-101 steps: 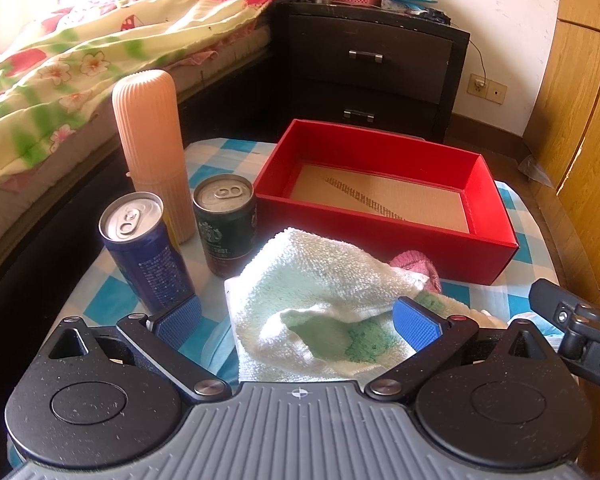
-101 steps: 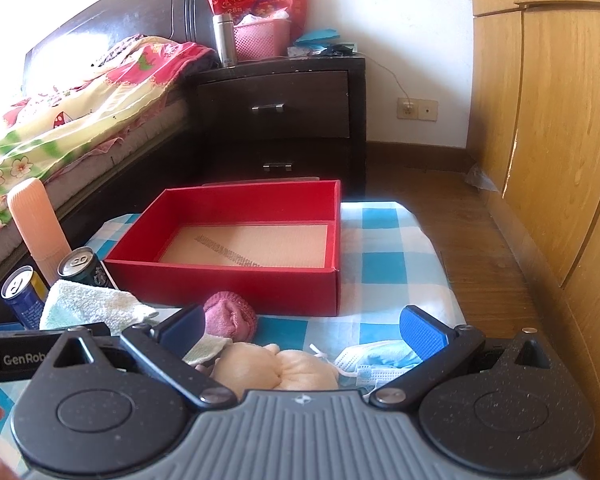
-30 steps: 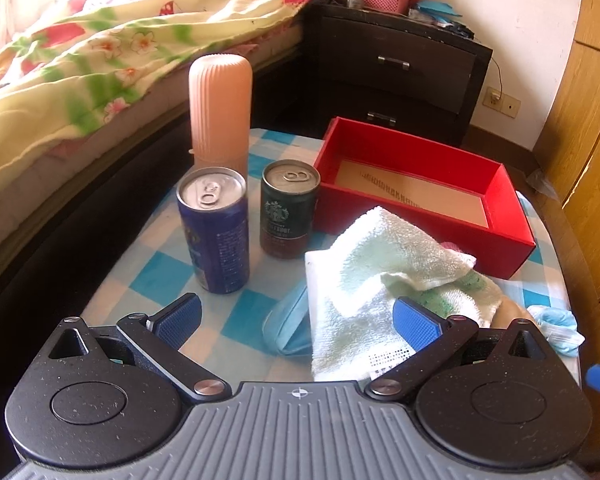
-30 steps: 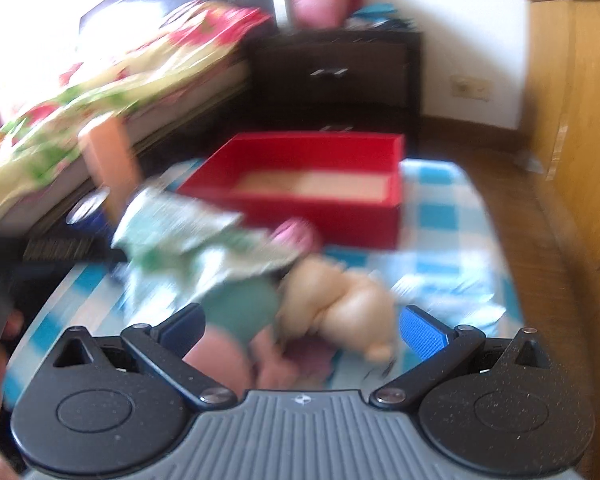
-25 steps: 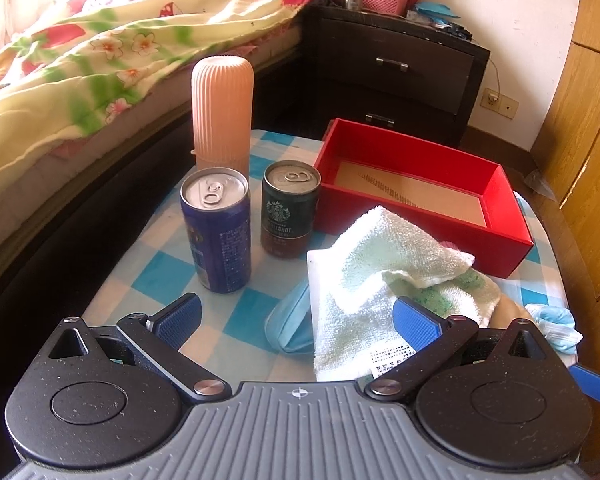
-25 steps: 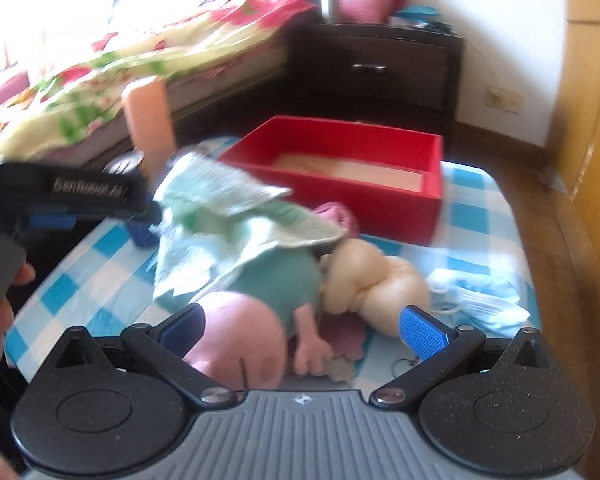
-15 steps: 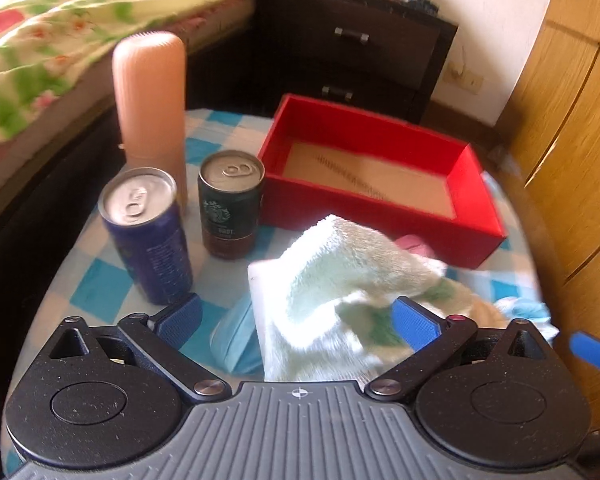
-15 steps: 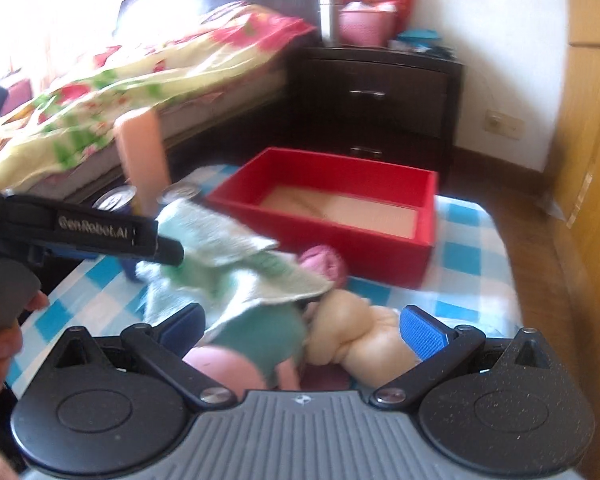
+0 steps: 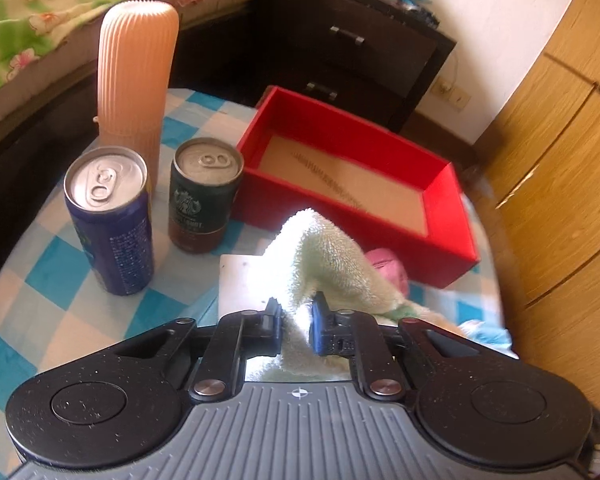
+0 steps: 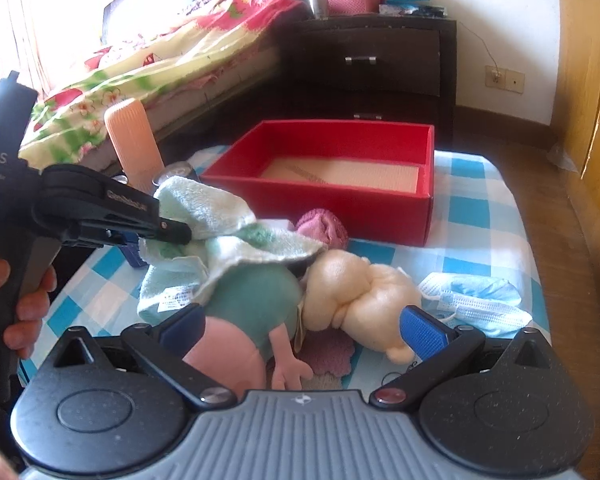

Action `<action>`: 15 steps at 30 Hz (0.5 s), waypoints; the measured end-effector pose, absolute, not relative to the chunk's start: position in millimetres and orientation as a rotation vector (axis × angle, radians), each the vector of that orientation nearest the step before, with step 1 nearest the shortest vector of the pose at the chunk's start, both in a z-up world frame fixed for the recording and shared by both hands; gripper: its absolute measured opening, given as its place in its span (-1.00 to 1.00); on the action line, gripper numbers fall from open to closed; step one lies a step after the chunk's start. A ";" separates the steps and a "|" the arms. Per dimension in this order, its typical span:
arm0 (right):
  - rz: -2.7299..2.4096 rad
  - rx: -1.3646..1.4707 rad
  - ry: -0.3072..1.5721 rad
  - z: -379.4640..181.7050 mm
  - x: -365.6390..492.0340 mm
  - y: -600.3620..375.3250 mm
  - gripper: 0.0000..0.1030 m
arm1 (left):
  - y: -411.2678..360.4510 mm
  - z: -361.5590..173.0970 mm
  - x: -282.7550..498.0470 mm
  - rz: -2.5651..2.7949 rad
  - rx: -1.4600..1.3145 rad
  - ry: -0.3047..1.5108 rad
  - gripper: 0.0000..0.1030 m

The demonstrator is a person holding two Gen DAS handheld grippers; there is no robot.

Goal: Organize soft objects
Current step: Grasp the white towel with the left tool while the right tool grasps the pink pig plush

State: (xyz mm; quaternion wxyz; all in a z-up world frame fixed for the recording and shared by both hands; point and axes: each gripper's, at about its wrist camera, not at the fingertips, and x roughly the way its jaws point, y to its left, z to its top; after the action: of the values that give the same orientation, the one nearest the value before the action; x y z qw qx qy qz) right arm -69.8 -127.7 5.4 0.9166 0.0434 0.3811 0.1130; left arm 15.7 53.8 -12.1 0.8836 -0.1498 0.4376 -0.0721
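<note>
Beside a bed with a floral quilt and a dark nightstand, the blue-checked surface carries a red box, empty but for its tan floor; two cans, one blue and one dark green, stand with a ribbed peach bottle left of the box. The left hand-held gripper has just been closing, and its jaws are now clamped on a fold of the pale green towel, pulled up into a peak just in front of the box; from the right wrist view the towel still drapes over a plush toy with a teal body. The right hand-held gripper stands with its jaws wide apart, nothing between the pads, low over the plush toy and a cream soft toy; a pink knitted item lies against the box wall and a blue face mask lies to the right. The step in hand looks like the pick-up of the towel; the next move probably calls for lifting it clear of the toy, carrying it over the near wall, and releasing it inside the box without snagging the cans.
</note>
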 end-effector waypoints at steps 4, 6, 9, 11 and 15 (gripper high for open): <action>0.274 0.060 0.795 1.0 -72.3 -119.0 0.64 | 64.5 1.9 8.7 -0.201 -0.396 0.876 -0.83; 0.311 0.050 0.792 0.5 -74.9 -113.1 0.64 | 71.5 14.3 4.1 -0.218 -0.430 0.833 -0.83; 0.334 0.022 0.791 -2.2 -75.5 -103.4 0.64 | 82.4 35.6 -1.8 -0.247 -0.486 0.761 -0.83; 0.338 0.031 0.813 -5.5 -71.1 -100.1 0.64 | 88.4 49.4 -5.4 -0.252 -0.498 0.716 -0.83; 0.355 0.102 0.857 -8.2 -65.2 -100.6 0.64 | 96.6 69.9 -9.3 -0.265 -0.502 0.659 -0.83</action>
State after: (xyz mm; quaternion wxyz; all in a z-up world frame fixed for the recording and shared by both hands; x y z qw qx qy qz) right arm -65.2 -100.6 -8.2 0.8931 0.0494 0.4132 0.1709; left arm -9.3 96.6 69.9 0.9070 -0.2430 0.3191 -0.1281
